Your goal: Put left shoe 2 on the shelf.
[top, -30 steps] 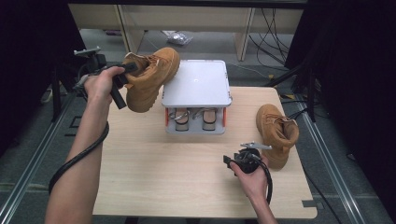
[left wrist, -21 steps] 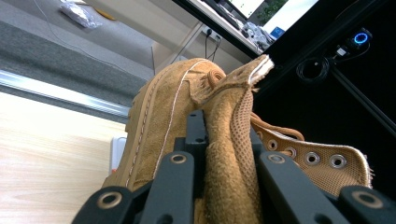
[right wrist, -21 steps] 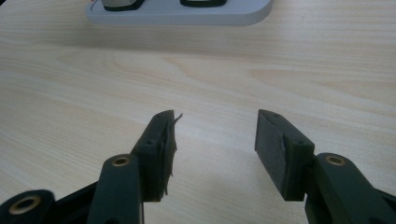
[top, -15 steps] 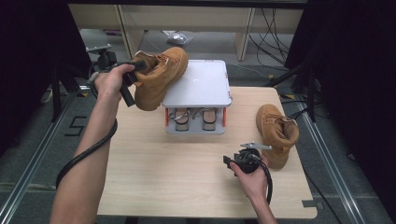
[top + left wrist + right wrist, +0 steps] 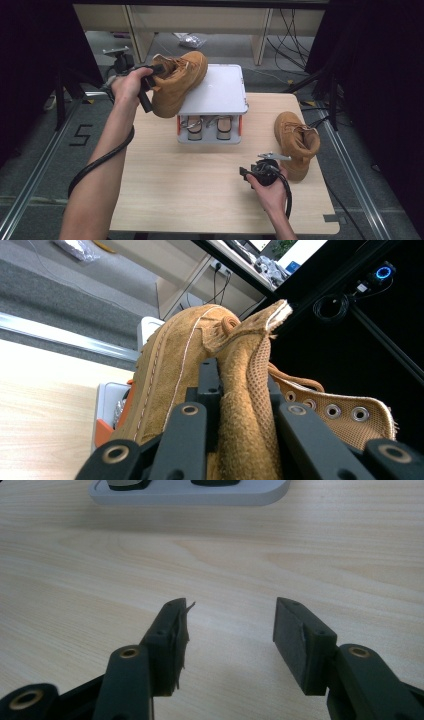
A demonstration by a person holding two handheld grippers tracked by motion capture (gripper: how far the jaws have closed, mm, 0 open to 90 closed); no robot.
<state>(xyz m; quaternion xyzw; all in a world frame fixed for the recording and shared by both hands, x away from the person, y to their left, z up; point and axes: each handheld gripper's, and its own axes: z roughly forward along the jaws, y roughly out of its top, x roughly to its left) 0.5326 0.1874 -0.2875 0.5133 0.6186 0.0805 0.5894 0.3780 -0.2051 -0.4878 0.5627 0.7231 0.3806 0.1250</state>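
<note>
My left gripper (image 5: 150,80) is shut on the collar of a tan suede boot (image 5: 178,80), held in the air with its toe over the left part of the white rack's top shelf (image 5: 220,90). In the left gripper view the two black jaws clamp the boot's heel collar (image 5: 245,390). A second tan boot (image 5: 296,142) stands on the table at the right. My right gripper (image 5: 247,172) rests low near the table's front, just left of that boot, open with nothing between its fingers (image 5: 170,635).
The white two-level rack has a lower shelf (image 5: 209,136) holding a pair of shoes (image 5: 209,126). Its base (image 5: 190,495) lies ahead of the right gripper. The light wooden table (image 5: 190,190) has bare room at front left. Cables trail from both grippers.
My left hand has carried the boot up and to the right, from beside the rack to over its top shelf. The right gripper has stayed put.
</note>
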